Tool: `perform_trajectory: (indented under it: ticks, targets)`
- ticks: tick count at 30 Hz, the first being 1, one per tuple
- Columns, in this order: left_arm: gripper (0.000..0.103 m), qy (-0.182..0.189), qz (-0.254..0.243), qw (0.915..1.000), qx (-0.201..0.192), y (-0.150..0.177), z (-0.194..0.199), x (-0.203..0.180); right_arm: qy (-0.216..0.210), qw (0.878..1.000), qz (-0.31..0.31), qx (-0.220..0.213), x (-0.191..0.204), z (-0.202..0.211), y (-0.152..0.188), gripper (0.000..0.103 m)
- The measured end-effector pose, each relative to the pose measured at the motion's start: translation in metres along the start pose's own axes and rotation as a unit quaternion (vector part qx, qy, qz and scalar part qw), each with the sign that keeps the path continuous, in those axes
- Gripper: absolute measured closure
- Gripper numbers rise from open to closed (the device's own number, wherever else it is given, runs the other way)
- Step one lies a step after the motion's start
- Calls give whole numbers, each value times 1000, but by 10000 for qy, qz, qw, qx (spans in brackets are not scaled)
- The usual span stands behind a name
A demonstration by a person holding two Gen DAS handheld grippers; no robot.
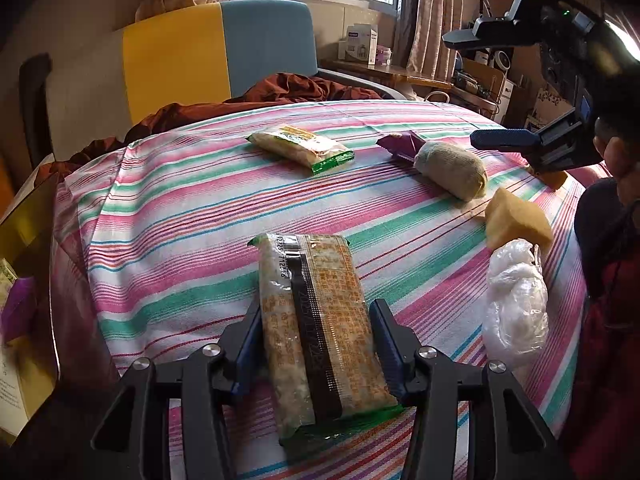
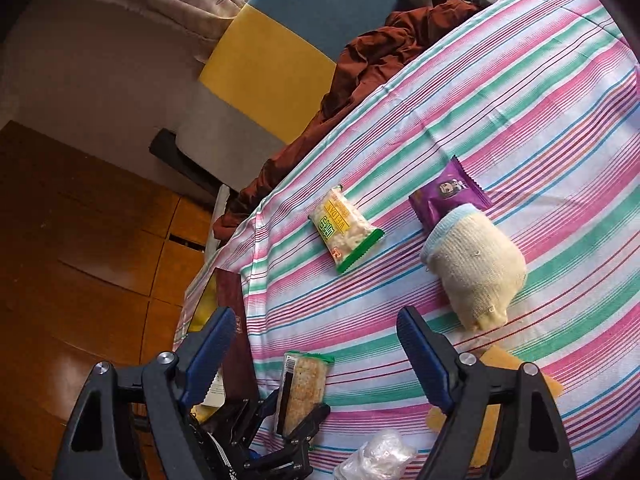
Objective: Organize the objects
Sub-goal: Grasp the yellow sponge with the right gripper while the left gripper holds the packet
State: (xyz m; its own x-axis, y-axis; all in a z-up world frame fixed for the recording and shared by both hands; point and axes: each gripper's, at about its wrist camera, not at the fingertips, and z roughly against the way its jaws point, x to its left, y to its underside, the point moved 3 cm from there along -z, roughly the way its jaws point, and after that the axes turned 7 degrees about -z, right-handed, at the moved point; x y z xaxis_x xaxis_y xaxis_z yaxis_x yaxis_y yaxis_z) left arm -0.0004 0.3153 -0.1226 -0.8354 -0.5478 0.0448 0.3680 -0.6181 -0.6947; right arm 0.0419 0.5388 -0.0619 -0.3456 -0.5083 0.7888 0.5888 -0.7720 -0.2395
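left gripper [image 1: 318, 344]: clamped on the cracker pack [image 1: 316, 328], pads on its long sides, low centre of the left view.
cracker pack: looks light; slick film, brittle inside. Hold across the width mid-body, light squeeze.
right gripper [image 2: 316, 356]: jaws apart, empty, above the cloth [image 2: 520, 92].
second pack [image 2: 346, 229]: on cloth, 12 o'clock of the held one, same handling.
sock roll [image 2: 474, 268]: 2 o'clock, soft, grip mid-bulk.
purple pack [image 2: 448, 194]: partly under the roll.

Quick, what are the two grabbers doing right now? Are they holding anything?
Left gripper: closed on the long green-edged cracker packet, its seam side up.
Right gripper: open, holding nothing, raised above the striped tablecloth.
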Motion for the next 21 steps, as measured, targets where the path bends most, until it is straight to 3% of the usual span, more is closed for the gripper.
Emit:
perform_trajectory:
  ticks: [4, 8, 12, 14, 18, 21]
  targets:
    - [51, -33, -26, 10000, -3, 0, -1, 0, 164, 9999, 30, 6, 0, -2, 0, 18]
    - [51, -20, -19, 10000, -8, 0, -1, 0, 892, 9959, 38, 138, -8, -5, -2, 18]
    - [51, 42, 32, 10000, -23, 0, -1, 1, 2164, 9728, 631, 530, -8, -4, -2, 18]
    - [51, 44, 33, 10000, -28, 0, -1, 1, 2606, 9591, 871, 681, -11, 1, -4, 18]
    - [51, 77, 66, 9999, -37, 0, -1, 2, 2994, 9381, 1272, 1191, -19, 0, 5, 18]
    - [51, 84, 69, 9999, -38, 0, -1, 2, 3308, 9135, 1721, 1628, -19, -12, 21, 17]
